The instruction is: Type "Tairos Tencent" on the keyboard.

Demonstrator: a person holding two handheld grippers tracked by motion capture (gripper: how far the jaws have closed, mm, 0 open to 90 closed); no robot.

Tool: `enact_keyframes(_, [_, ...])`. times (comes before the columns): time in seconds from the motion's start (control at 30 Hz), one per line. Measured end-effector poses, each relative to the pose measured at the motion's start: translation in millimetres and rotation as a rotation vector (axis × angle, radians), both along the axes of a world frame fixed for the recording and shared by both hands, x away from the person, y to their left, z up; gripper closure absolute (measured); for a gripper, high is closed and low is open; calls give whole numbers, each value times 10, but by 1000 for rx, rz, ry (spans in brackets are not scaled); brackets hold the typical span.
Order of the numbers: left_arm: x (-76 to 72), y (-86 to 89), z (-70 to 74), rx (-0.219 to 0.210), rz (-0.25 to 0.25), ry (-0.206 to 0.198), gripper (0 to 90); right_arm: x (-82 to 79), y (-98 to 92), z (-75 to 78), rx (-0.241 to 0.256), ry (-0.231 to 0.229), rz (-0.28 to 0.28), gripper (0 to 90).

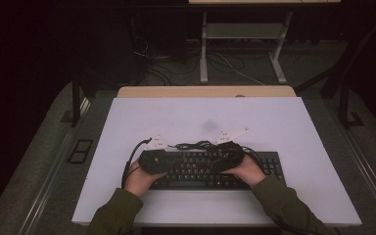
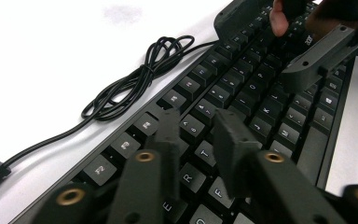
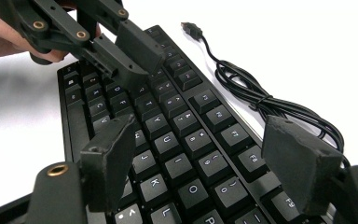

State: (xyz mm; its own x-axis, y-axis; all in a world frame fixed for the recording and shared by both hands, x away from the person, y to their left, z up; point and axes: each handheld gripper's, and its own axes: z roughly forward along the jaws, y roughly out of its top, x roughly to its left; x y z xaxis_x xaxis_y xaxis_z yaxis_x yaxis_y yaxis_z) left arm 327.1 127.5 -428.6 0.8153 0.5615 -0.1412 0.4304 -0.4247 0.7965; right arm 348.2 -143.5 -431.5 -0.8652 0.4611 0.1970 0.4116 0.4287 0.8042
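A black keyboard point(image 1: 267, 166) lies on a white board point(image 1: 200, 117), its black cable point(image 1: 196, 145) bundled just behind it. A person's hands hold both grippers low over the keys. In the left gripper view, my left gripper point(image 2: 196, 123) hovers above the keyboard point(image 2: 242, 79) near the T key, jaws drawn close with only a slit and nothing between them. In the right gripper view, my right gripper point(image 3: 203, 154) stands wide open over the keyboard point(image 3: 177, 121) with nothing held. The left gripper point(image 3: 128, 58) points in from the upper left.
The coiled cable point(image 2: 135, 79) rests on the board beside the function-key row, and its loose USB plug point(image 3: 191, 29) lies flat farther off. A wooden table edge point(image 1: 200, 91) shows behind the board. On the dark floor beyond are desk legs point(image 1: 204, 49) and wires.
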Motion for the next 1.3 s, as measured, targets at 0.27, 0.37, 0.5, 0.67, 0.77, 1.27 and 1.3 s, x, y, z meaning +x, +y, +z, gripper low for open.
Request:
enact_keyframes(0.27, [-2,5,-13,18,-13,22,890,-3,1,4,-2,-1,-1,257])
enact_keyframes(0.37, [-4,6,-18,23,-14,29,890,-3,4,-1,-2,0,-2,257])
enact_keyframes(0.5, [1,2,-35,43,-22,34,890,-7,8,0,-2,1,1,258])
enact_keyframes(0.67, [3,-3,-46,61,-25,39,890,-5,6,0,-2,0,1,257])
enact_keyframes(0.77, [1,-7,-52,65,-27,42,890,-5,6,1,-2,0,0,257])
enact_keyframes(1.27, [17,18,-86,62,-28,54,891,-9,8,6,-5,-2,1,257])
enact_keyframes(1.3, [16,18,-87,60,-27,55,891,-8,8,6,-4,-4,2,257])
